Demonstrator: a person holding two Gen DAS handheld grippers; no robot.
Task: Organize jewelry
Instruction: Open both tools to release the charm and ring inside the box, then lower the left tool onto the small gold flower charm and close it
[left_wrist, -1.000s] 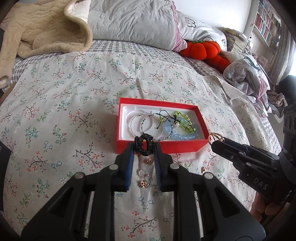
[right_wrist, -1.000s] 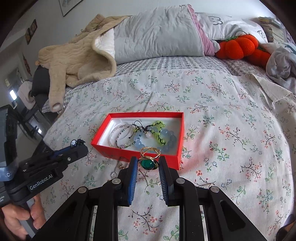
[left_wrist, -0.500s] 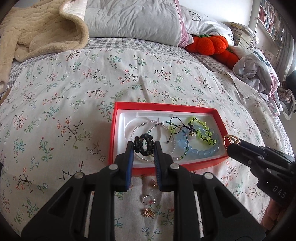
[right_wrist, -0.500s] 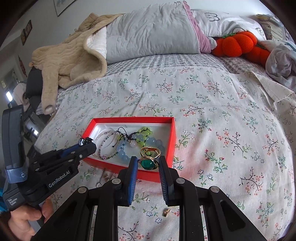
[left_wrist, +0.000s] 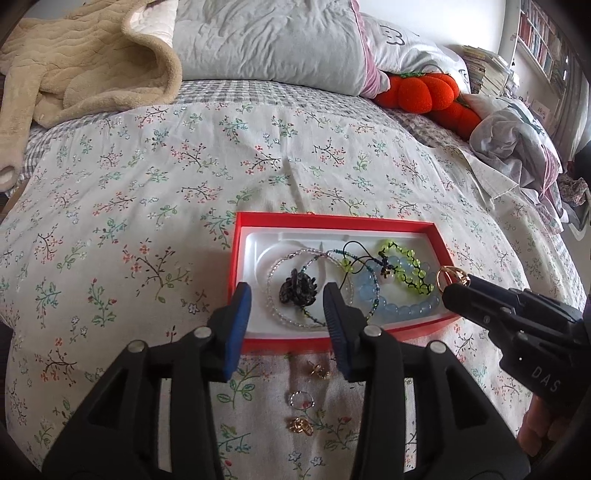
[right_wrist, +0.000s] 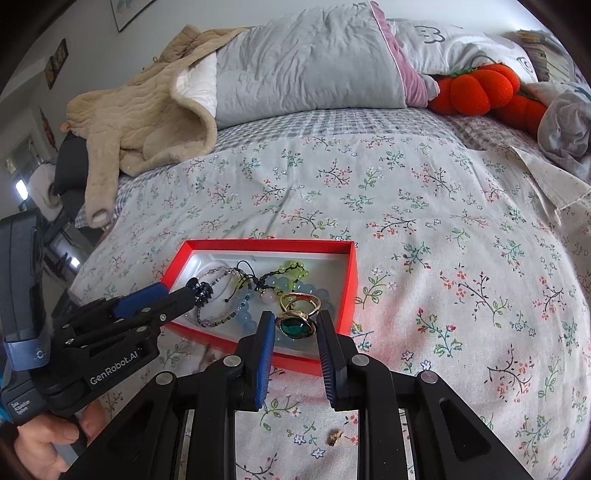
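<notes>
Left tongs (left_wrist: 287, 309): jaws were opening over the near-left part of the red box (left_wrist: 332, 220), pads clear of everything.
Black beaded piece (left_wrist: 298, 291): lay between the spread left pads, touching neither, on the thin beaded bracelets (left_wrist: 280, 266) in the box's white liner.
Right tongs (right_wrist: 295, 325): pinched shut on the green-stone gold ring (right_wrist: 296, 326), stone between the pads, gold band rising past the tips.
Ring's place: held over the box's near-right corner, above the pale blue bead bracelet (left_wrist: 397, 308).
Yellow-green corded bracelet (left_wrist: 406, 267): lay in the box beyond the right tongs' tips.
Loose pieces: three small gold and silver items (left_wrist: 301, 398) lay on the floral bedspread (left_wrist: 147, 184) just short of the box, between the left tongs' arms; one gold bit (right_wrist: 335, 436) lay under the right tongs.
Hands: one hand (right_wrist: 40, 443) gripped the left tool's handle.
</notes>
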